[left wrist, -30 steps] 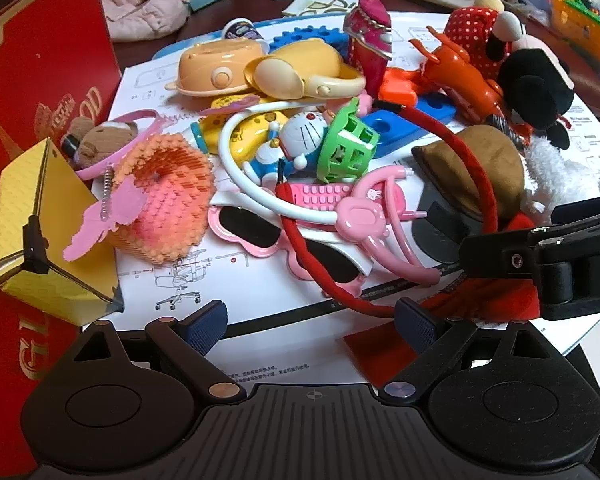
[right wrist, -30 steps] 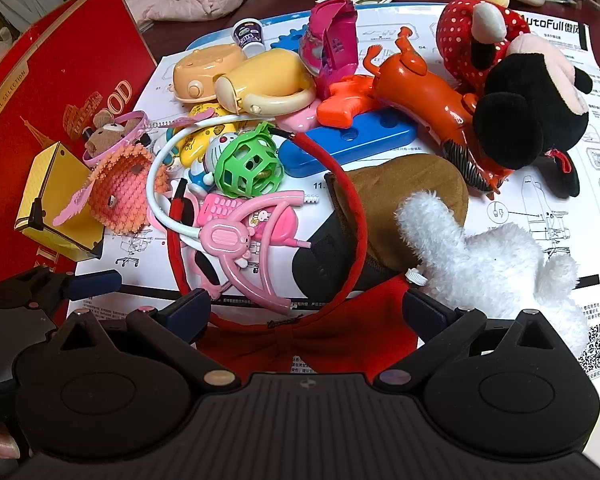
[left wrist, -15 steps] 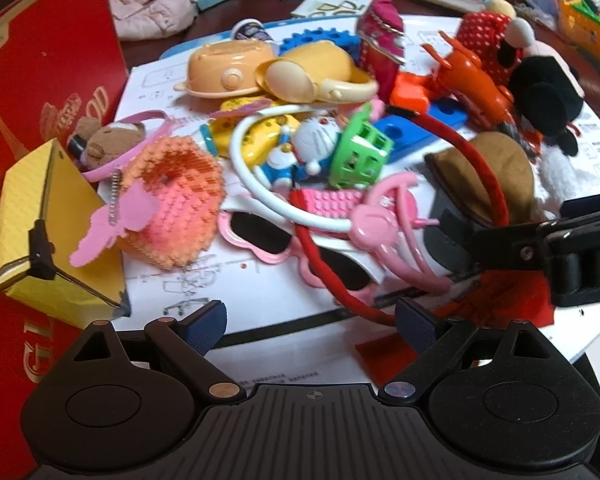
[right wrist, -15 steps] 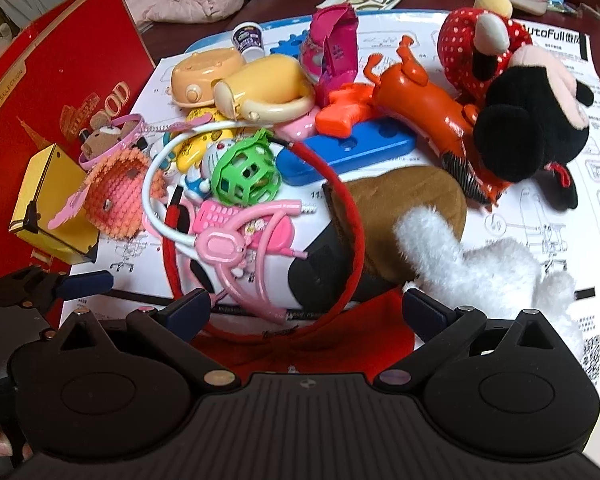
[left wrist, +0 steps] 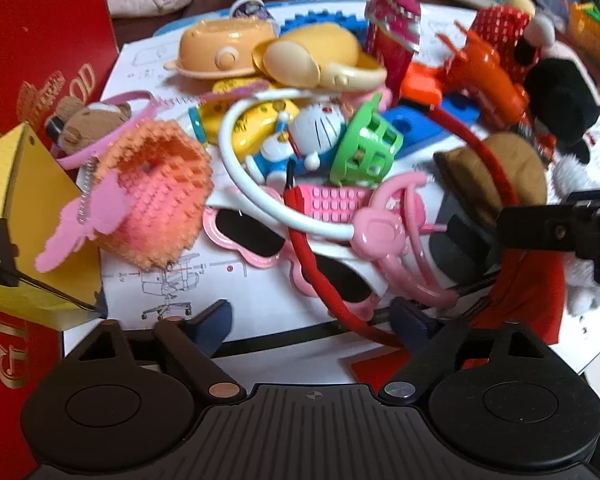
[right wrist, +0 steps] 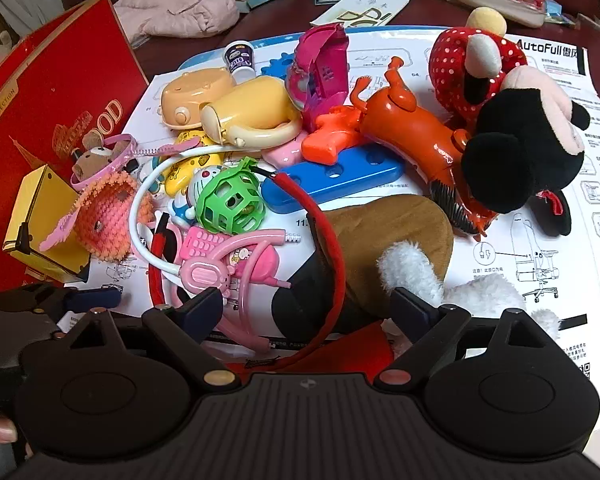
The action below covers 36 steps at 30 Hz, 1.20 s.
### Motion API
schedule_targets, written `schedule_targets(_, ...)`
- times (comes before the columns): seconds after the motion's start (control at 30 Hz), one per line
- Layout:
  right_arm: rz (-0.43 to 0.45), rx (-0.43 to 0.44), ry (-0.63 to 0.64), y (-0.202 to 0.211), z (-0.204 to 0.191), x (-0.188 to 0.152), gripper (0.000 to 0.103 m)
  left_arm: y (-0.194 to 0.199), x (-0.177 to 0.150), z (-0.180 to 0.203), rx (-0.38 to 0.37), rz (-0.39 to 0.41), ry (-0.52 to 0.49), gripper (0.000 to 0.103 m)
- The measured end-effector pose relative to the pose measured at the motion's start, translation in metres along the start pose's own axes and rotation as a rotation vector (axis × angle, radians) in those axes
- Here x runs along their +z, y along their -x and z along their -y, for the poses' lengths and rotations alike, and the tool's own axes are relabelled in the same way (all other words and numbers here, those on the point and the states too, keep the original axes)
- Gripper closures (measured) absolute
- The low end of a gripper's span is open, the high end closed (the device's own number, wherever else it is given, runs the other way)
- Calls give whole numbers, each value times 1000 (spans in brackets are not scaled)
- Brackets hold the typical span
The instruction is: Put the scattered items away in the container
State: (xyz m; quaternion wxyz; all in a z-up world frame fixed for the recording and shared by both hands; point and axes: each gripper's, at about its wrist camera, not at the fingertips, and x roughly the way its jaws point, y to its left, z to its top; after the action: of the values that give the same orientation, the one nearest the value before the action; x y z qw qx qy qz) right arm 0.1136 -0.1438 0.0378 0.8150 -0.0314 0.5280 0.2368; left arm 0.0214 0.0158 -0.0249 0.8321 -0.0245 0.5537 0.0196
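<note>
A heap of toys lies on a printed paper sheet (right wrist: 540, 184): a red headband (left wrist: 480, 148), pink sunglasses (left wrist: 244, 232), a pink toy phone (right wrist: 204, 240), a green cage ball (right wrist: 230, 200) and a Minnie plush (right wrist: 516, 152). The red box (right wrist: 60, 100) stands at the left. My left gripper (left wrist: 314, 320) hovers over the pile's near edge; its jaws are closing, with the red headband's lower loop and the sunglasses' rim between them, untouched. My right gripper (right wrist: 310, 308) is also closing, its pads either side of the red headband (right wrist: 328, 248) and the brown plush (right wrist: 400, 232) without pressing on them.
A yellow box (left wrist: 16, 216) leans on the red box. Orange plastic dog (right wrist: 412, 124), blue plate (right wrist: 332, 178), yellow toy pot (left wrist: 220, 52) and pink knitted piece (left wrist: 160, 196) crowd the sheet. Clutter and a pink cloth (right wrist: 180, 0) sit on the dark table behind.
Both grippers' jaws have narrowed a little. The left wrist view has tilted slightly and is blurred; the toys have not moved.
</note>
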Motion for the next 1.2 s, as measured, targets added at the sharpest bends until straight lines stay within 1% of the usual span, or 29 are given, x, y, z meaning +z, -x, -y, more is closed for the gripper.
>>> schedule_targets(0.03,-3,0,-2,-1,0,0,11,-3,-1,0,5,-5,-5,24)
schedule_targets(0.07,-5,-1,-2,-2,1,0,12,-4,-3,-1,8,-9,-7,31)
schedule_targets(0.1,-7,-2,-1,-3,0,0,12,-6,-5,-2,14,-16,-9,35)
schedule_targets(0.17,-13,-4,6,-7,-1,1,12,-8,-7,-5,29,-30,-15,36)
schedule_targets(0.27,-24,-3,14,-15,-3,1,16,-9,-11,-10,42,-36,-9,36)
schedule_targets(0.33,-41,0,5,-22,-4,0,23,-8,-12,-13,56,-38,-6,35)
schedule_targets(0.4,-59,12,-5,-28,-4,-3,27,-8,-12,-13,67,-36,-7,31)
schedule_targets(0.5,-73,18,-8,-32,-4,-9,27,-8,-12,-10,76,-31,-18,31)
schedule_targets(0.53,-75,18,-8,-32,-4,-10,27,-8,-12,-9,78,-28,-20,33)
schedule_targets(0.57,-77,21,-6,-33,-4,-11,27,-7,-12,-8,76,-25,-23,38)
schedule_targets(0.6,-75,21,-5,-32,-3,-12,27,-7,-12,-6,73,-24,-25,55)
schedule_targets(0.67,-73,17,-4,-33,-3,-14,27,-5,-13,-6,60,-22,-19,70)
schedule_targets(0.7,-72,18,-5,-33,-2,-14,27,-5,-13,-6,58,-24,-16,76)
schedule_targets(0.77,-70,23,-5,-34,-2,-15,27,-4,-15,-7,67,-24,-17,85)
schedule_targets(0.83,-70,30,-5,-34,-2,-16,30,-3,-15,-7,77,-26,-16,85)
schedule_targets(0.87,-72,32,-7,-35,-2,-16,31,-3,-16,-8,77,-27,-15,81)
schedule_targets(0.97,-76,44,-14,-36,0,-17,33,-4,-17,-9,101,-26,-19,58)
schedule_targets(1.0,-75,46,-15,-36,0,-18,34,-3,-18,-10,111,-24,-23,54)
schedule_targets(1.03,-73,47,-16,-36,1,-18,34,-3,-19,-12,117,-23,-24,52)
schedule_targets(1.07,-72,48,-17,-36,1,-18,35,-2,-20,-14,116,-22,-22,52)
schedule_targets(1.1,-70,52,-19,-35,2,-18,39,-1,-22,-17,108,-22,-19,66)
schedule_targets(1.17,-69,54,-28,-35,6,-18,45,2,-26,-23,75,-27,-4,77)
schedule_targets(1.2,-70,63,-34,-35,8,-19,49,3,-27,-27,57,-31,11,77)
